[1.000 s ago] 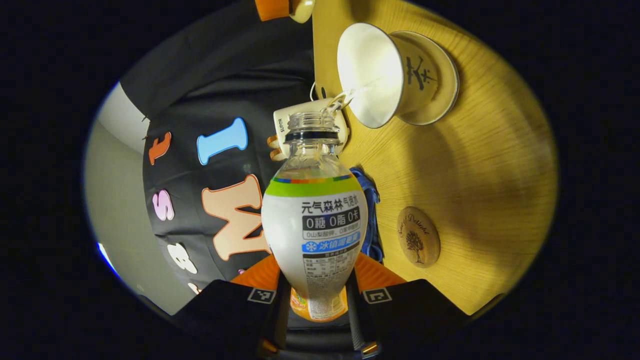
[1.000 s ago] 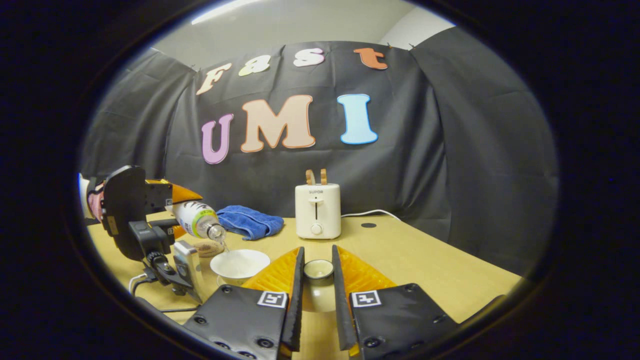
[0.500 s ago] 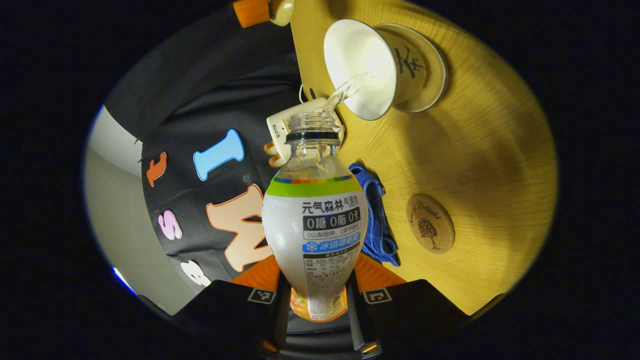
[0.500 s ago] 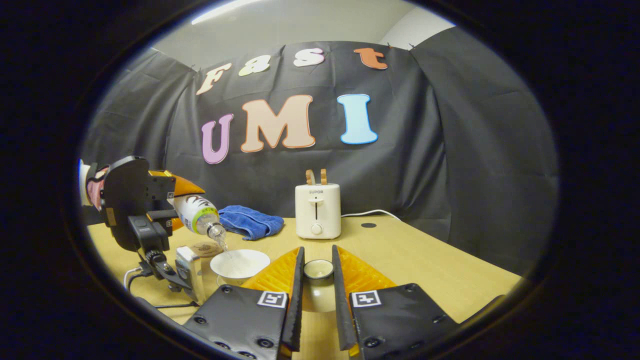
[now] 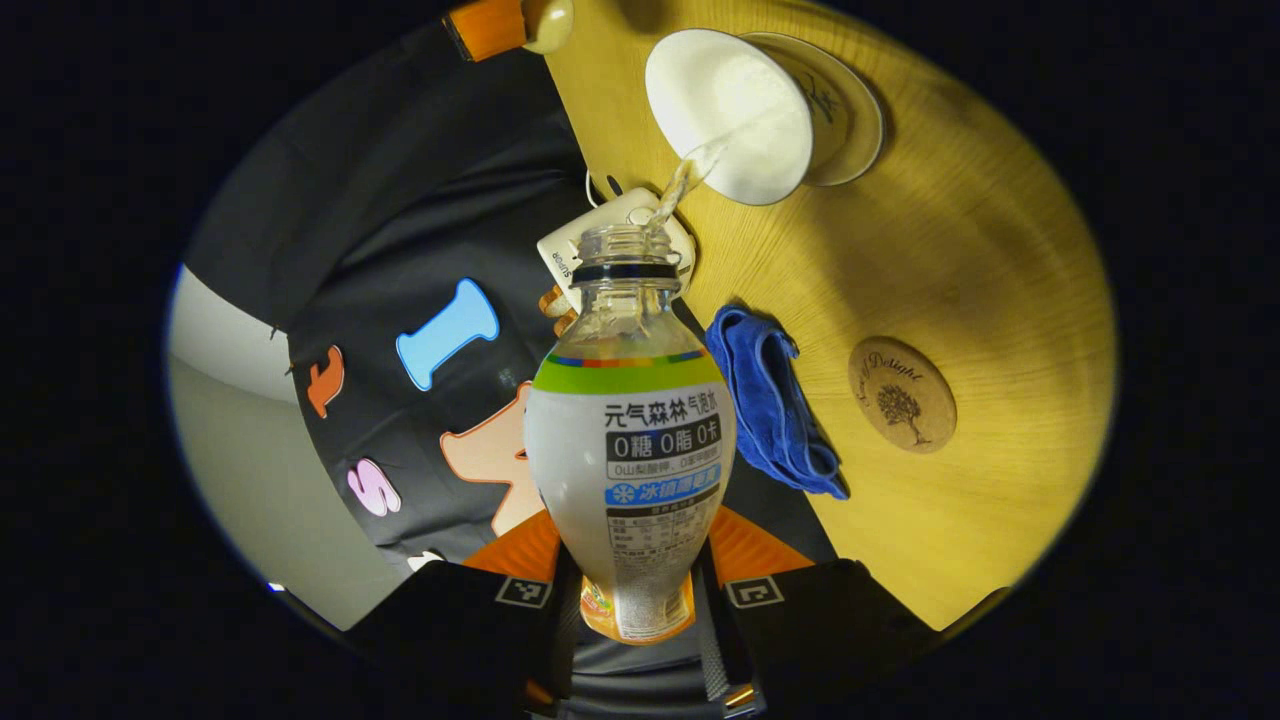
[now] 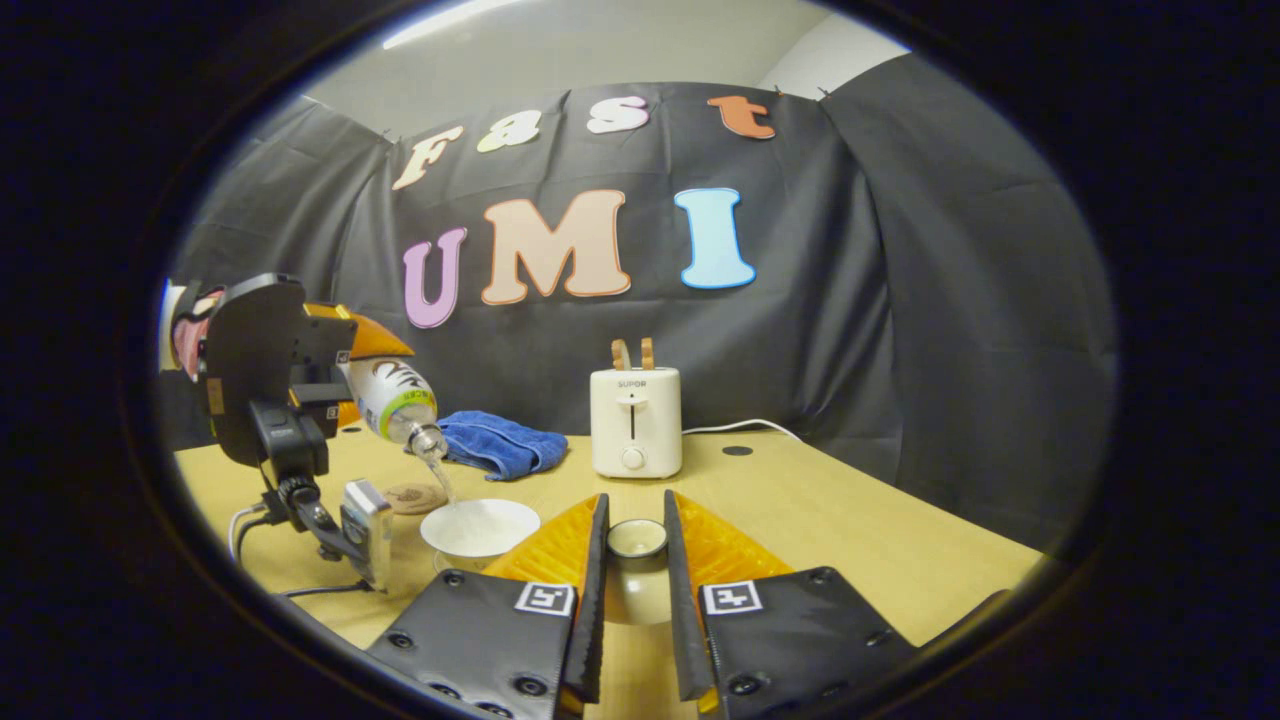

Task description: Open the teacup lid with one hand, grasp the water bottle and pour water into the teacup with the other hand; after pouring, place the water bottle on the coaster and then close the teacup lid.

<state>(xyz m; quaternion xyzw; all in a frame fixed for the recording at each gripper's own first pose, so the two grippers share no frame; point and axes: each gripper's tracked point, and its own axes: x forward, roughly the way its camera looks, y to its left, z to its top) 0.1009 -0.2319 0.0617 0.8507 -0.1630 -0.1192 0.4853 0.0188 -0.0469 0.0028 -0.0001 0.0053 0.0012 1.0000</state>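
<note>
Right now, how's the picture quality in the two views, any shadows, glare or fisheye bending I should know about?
Left gripper view: sharp on the water bottle; broad soft shadows darken the table toward its edges, and the fisheye bows that edge. The teacup interior glares white. Right gripper view: evenly lit; the toaster is crisp, and the booth wall curves at the rim.

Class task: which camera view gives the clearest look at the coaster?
The left gripper view: the coaster lies unobstructed on the table, its whole round face visible. In the right gripper view the coaster is a small sliver partly behind the left gripper's gear.
</note>
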